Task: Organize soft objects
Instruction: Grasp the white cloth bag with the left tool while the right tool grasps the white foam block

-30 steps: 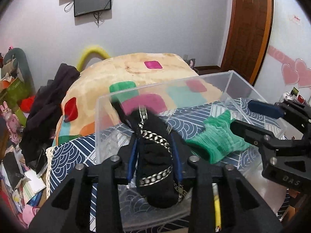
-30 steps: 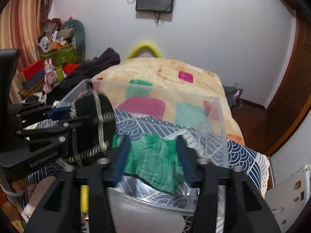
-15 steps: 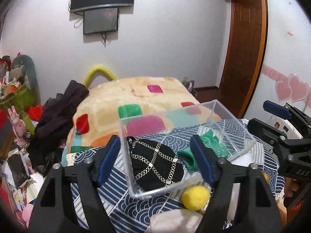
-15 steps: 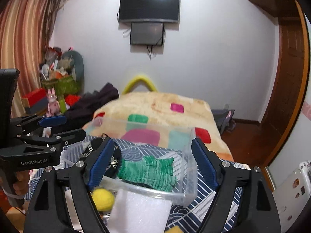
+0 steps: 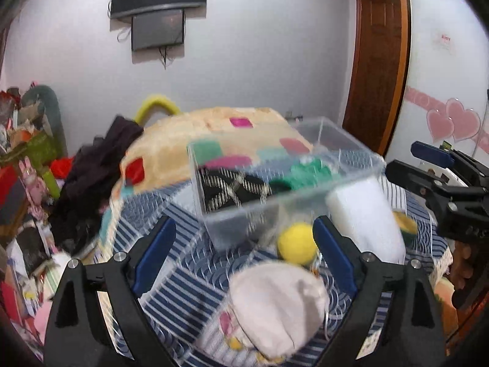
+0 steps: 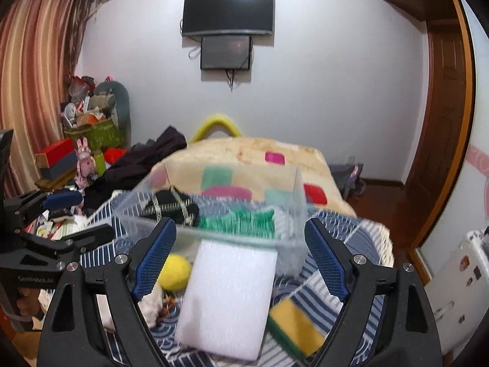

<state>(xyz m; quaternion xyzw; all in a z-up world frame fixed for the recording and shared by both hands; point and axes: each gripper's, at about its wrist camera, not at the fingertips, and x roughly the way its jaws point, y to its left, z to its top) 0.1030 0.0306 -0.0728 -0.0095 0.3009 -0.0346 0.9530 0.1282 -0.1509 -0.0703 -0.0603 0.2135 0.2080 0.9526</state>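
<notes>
One white foam block (image 6: pixel 226 299) lengthwise toward bin (image 6: pixel 293 195)

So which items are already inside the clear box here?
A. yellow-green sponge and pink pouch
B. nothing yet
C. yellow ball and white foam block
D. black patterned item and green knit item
D: the black patterned item and green knit item lie inside the clear box.

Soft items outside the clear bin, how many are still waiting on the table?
4: yellow ball, white foam block, yellow-green sponge, and pale fabric pouch nearest the left gripper. Others may be hidden.
</notes>
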